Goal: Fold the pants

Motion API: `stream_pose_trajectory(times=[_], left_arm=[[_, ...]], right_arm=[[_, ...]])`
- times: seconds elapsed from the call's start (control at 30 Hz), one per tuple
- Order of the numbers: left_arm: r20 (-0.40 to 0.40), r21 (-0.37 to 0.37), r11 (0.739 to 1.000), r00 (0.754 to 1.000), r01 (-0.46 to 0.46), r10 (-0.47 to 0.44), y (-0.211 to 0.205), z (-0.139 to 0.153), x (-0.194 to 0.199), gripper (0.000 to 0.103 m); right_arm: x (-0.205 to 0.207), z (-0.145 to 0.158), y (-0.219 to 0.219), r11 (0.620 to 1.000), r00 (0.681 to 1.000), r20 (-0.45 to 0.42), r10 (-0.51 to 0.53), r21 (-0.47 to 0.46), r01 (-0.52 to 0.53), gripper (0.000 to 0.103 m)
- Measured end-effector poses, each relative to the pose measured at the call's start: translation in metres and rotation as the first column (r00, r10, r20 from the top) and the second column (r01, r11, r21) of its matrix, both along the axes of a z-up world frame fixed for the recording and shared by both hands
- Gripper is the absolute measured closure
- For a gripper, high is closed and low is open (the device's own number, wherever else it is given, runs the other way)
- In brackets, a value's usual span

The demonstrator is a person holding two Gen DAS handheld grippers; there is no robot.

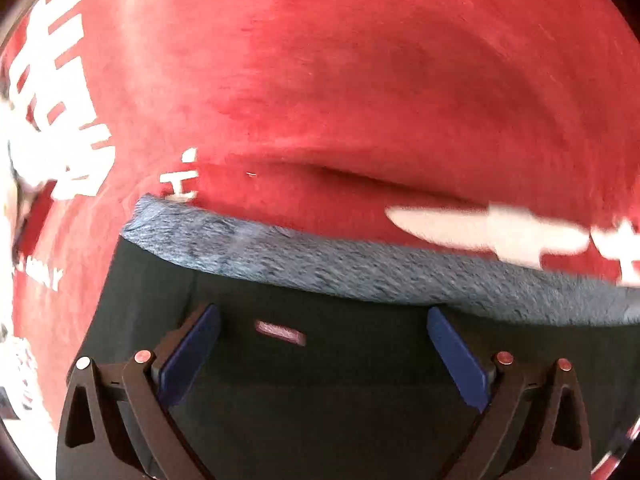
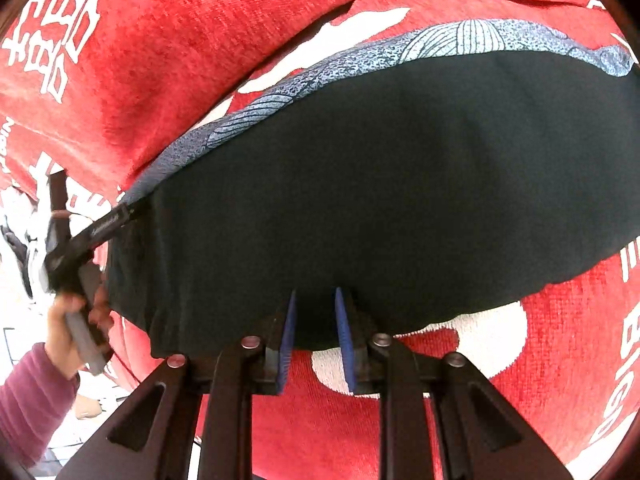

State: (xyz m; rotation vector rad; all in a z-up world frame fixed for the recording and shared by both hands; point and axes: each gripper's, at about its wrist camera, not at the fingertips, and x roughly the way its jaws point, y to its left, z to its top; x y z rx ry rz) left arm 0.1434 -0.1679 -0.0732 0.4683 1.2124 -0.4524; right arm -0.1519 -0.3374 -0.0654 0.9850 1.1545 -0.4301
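- On a red blanket (image 2: 168,40) with white lettering lie the dark pants (image 2: 380,184), their patterned blue band (image 2: 460,38) running from 8 to 2 o'clock.
- Left gripper (image 1: 322,344) hovers over the dark cloth, fingers wide apart.
- Right gripper (image 2: 316,332), fingers narrow, pinches the pants' edge at 6 o'clock.

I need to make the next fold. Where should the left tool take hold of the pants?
Grip the patterned blue waistband edge just ahead of the open left tool, coming in low over the dark pants. It forms a raised edge on the red blanket.
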Motion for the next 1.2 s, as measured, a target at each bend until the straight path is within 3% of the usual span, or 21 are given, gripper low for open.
stream_pose_trajectory(times=[0.17,0.27,0.37,0.43,0.53,0.73,1.2], left_arm=[[-0.025,0.072,0.995,0.998,0.067,-0.065,0.006,0.016,-0.026,0.0],[-0.092,0.091,0.992,0.992,0.092,-0.084,0.014,0.025,-0.053,0.0],[-0.148,0.096,0.991,0.986,0.097,-0.082,0.019,0.029,-0.084,0.0],[-0.176,0.095,0.99,0.981,0.1,-0.082,0.02,0.029,-0.096,0.0],[-0.204,0.096,0.988,0.974,0.117,-0.095,0.013,0.032,-0.122,0.0],[-0.23,0.1,0.97,0.953,0.223,-0.196,-0.026,0.03,-0.177,0.0],[-0.219,0.123,0.907,0.902,0.404,-0.372,-0.146,0.027,-0.288,0.0]], right_arm=[[0.002,0.0,0.003,1.0,1.0,0.006,-0.017,0.002,0.017,0.077],[0.005,0.001,0.002,1.0,1.0,-0.001,-0.012,0.005,0.012,0.072],[0.01,0.009,0.002,1.0,1.0,-0.018,-0.001,0.022,0.001,0.058],[0.014,0.016,0.004,0.999,1.0,-0.02,0.011,0.031,-0.01,0.04],[0.011,0.023,0.01,0.998,0.999,-0.025,0.034,0.053,-0.033,0.029],[-0.027,0.023,0.0,0.995,0.999,-0.041,-0.018,0.094,0.022,0.026],[-0.145,0.022,-0.094,0.97,0.978,-0.044,-0.203,0.126,0.207,0.026]])
